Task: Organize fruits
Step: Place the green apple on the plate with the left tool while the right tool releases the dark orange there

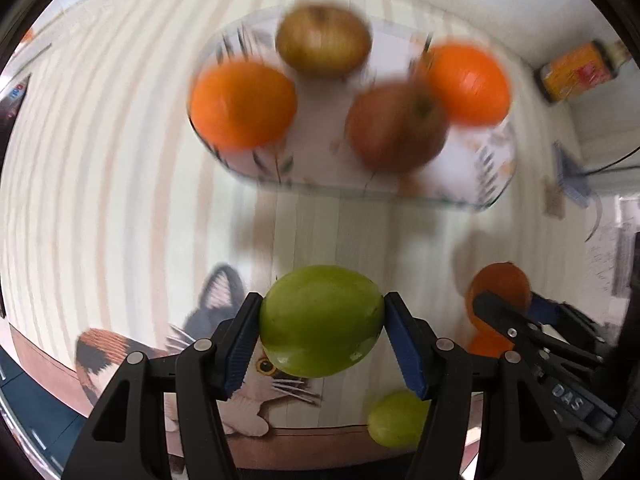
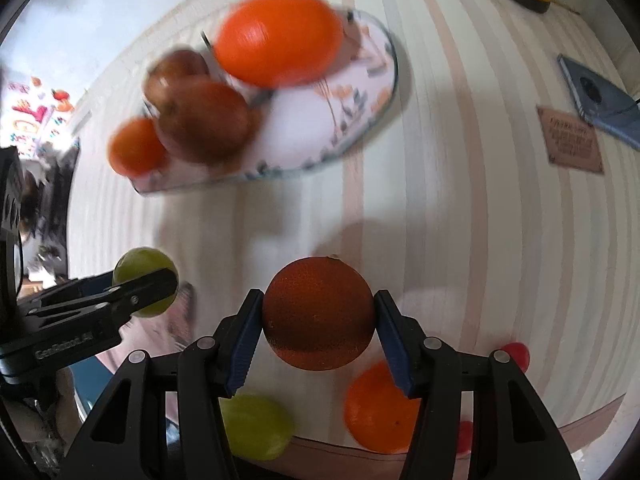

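Observation:
My left gripper (image 1: 322,320) is shut on a green fruit (image 1: 320,320), held above the striped tabletop. Its blue pads press both sides of the fruit. My right gripper (image 2: 318,316) is shut on a dark orange (image 2: 318,314), also lifted off the table. Ahead of both lies a flowered oval plate (image 1: 460,172) (image 2: 360,112) carrying two oranges (image 1: 242,104) (image 1: 468,84) and two brownish apples (image 1: 324,40) (image 1: 396,128). Each wrist view shows the other gripper off to the side with its fruit (image 1: 500,292) (image 2: 146,276).
On the table near the front edge lie another green fruit (image 1: 396,420) (image 2: 256,426), another orange (image 2: 378,412) and small red fruits (image 2: 516,354). A dark sauce bottle (image 1: 580,70), a blue phone (image 2: 596,96) and a brown card (image 2: 570,140) sit far right. A cat-print cloth (image 1: 224,320) lies below.

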A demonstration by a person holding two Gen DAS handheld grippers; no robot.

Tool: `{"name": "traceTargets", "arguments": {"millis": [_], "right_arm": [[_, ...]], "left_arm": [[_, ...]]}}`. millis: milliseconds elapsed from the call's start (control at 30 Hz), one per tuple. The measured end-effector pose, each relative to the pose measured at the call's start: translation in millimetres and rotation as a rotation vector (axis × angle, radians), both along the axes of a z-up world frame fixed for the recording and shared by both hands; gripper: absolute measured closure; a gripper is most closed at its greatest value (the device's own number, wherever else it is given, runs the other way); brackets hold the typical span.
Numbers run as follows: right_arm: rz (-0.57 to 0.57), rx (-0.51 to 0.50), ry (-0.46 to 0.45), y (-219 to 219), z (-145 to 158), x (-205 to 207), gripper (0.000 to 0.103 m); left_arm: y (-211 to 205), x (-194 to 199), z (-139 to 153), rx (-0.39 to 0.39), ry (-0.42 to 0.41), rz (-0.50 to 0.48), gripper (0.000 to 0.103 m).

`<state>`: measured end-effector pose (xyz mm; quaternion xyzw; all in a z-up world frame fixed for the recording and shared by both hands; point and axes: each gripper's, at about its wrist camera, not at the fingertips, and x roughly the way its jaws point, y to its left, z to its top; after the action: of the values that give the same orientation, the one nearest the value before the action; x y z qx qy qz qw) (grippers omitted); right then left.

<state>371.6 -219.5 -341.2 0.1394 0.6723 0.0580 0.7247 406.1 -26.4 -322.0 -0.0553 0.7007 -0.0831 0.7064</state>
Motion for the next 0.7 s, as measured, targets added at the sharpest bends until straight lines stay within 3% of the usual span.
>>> {"name": "traceTargets", "arguments": {"millis": [167,300,500,700], "right_arm": [[-0.038,0.031,-0.082,-5.3,33.0,32.9,0.045],[-0.062,0.02,-0.114,-6.6,35.7,67.2,0.045],[-0.057,-0.013,-0.109,-4.0,30.6,101.2,0.045],[-0.054,-0.018,-0.092,0.4,24.0,106.2,0.045]], "left_arm": [[22.0,43.4,56.7,-0.022,-0.101,0.019,0.044],[41.1,93.2,66.9,0.014,-0.14,0.053,0.044],[51.2,157.3,27.3,0.017,-0.029,0.099,0.044],[46.4,172.1,-18.0,0.006,0.1,0.105,0.044]]}}
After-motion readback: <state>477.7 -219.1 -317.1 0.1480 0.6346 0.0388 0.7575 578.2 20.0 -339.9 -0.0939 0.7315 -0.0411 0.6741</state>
